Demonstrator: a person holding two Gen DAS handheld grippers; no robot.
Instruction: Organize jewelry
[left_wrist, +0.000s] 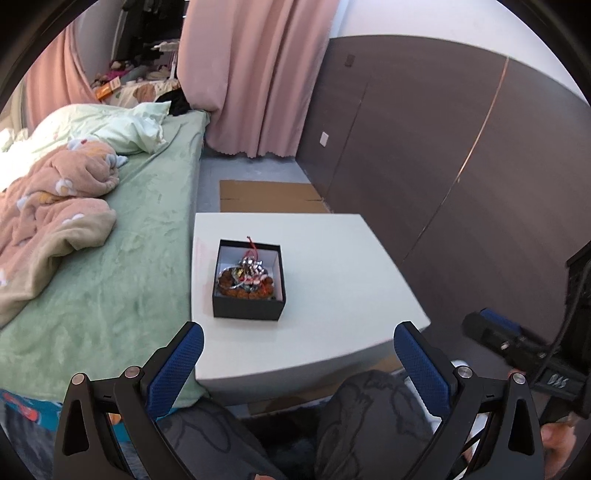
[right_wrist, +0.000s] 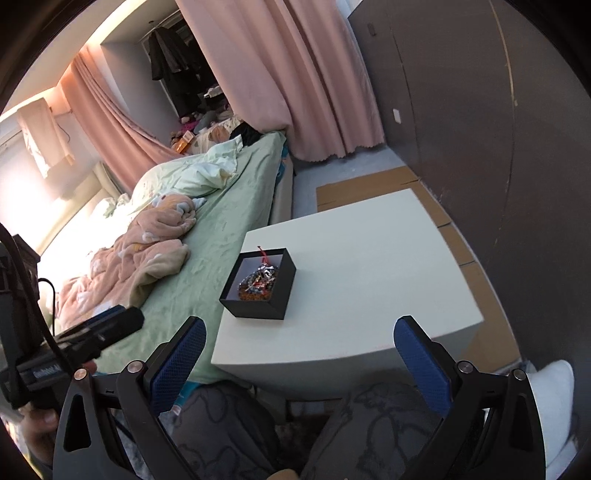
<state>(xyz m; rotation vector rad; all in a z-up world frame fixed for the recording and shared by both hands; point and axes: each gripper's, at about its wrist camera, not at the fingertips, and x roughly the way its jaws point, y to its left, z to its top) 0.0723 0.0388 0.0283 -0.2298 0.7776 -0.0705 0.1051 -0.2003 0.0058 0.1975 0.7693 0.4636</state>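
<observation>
A black open box (left_wrist: 248, 306) stands on the white table (left_wrist: 332, 266) near its left side. Inside lies a heap of jewelry (left_wrist: 245, 277): an orange bead bracelet, silver pieces and a red cord. My left gripper (left_wrist: 299, 350) is open and empty, held back over the table's near edge. The box (right_wrist: 258, 308) with the jewelry (right_wrist: 258, 282) also shows in the right wrist view. My right gripper (right_wrist: 300, 349) is open and empty, short of the table's near edge (right_wrist: 332, 363), to the right of the box.
A bed with a green sheet (left_wrist: 122, 258) and a pink blanket (left_wrist: 55, 206) runs along the table's left side. Flat cardboard (left_wrist: 269, 195) lies on the floor behind the table. A dark panelled wall (left_wrist: 443, 166) is on the right. The person's knees (left_wrist: 369, 417) are below.
</observation>
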